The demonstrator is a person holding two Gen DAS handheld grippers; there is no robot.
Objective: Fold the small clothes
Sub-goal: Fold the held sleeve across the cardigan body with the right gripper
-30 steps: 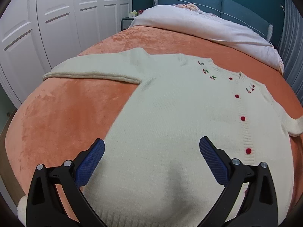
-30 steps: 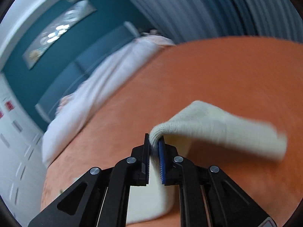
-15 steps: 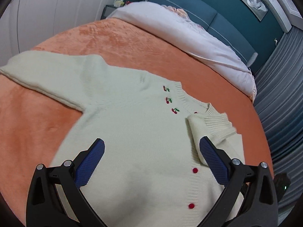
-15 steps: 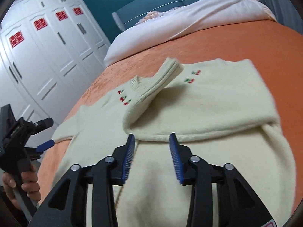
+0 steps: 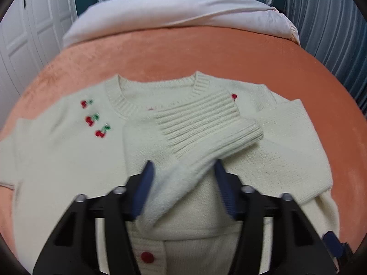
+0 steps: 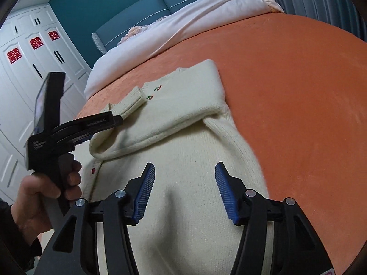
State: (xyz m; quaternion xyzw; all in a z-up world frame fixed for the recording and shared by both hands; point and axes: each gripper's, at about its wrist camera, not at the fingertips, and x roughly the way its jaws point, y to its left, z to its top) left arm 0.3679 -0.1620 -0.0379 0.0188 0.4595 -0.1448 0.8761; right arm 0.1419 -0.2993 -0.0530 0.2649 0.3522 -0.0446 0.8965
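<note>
The cream cardigan [image 5: 68, 165] lies flat on the bed's orange blanket [image 5: 183, 50], neckline toward the white duvet [image 5: 174, 6]. One sleeve [image 5: 206, 137] is folded across the cardigan's chest, its ribbed cuff just below the collar. The left claw [image 5: 183, 181] hangs over that sleeve, jaws wide apart on either side of it, gripping nothing. The right claw [image 6: 183, 190] is wide open too and empty, hovering above the cardigan's lower body [image 6: 195, 151], near the hem.
</note>
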